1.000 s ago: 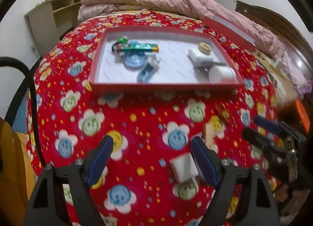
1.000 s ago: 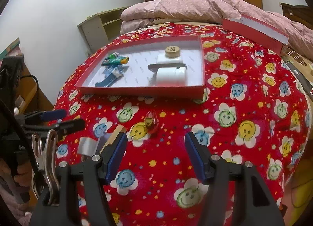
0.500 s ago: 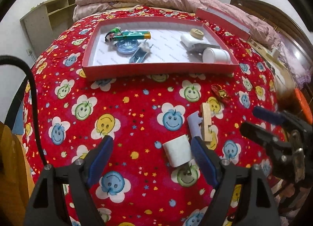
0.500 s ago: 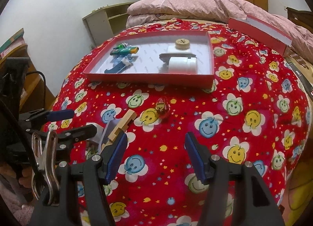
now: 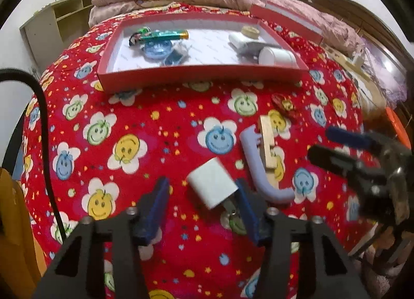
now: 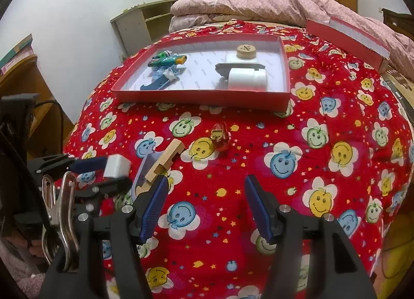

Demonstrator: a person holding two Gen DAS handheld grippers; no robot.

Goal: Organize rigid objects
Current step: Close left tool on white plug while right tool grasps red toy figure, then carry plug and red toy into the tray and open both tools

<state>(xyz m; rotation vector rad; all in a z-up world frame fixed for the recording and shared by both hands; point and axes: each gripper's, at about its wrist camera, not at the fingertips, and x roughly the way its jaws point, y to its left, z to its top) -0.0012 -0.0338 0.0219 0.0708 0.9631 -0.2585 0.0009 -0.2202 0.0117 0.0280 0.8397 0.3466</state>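
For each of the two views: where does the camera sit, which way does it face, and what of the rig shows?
Left wrist: on the left tool, facing down-forward over the bed; jaws closing around the white plastic cube; right tool at right.
Right wrist: on the right tool, facing the same way, jaws empty; left tool at left.
Shared: red cardboard tray, cube.
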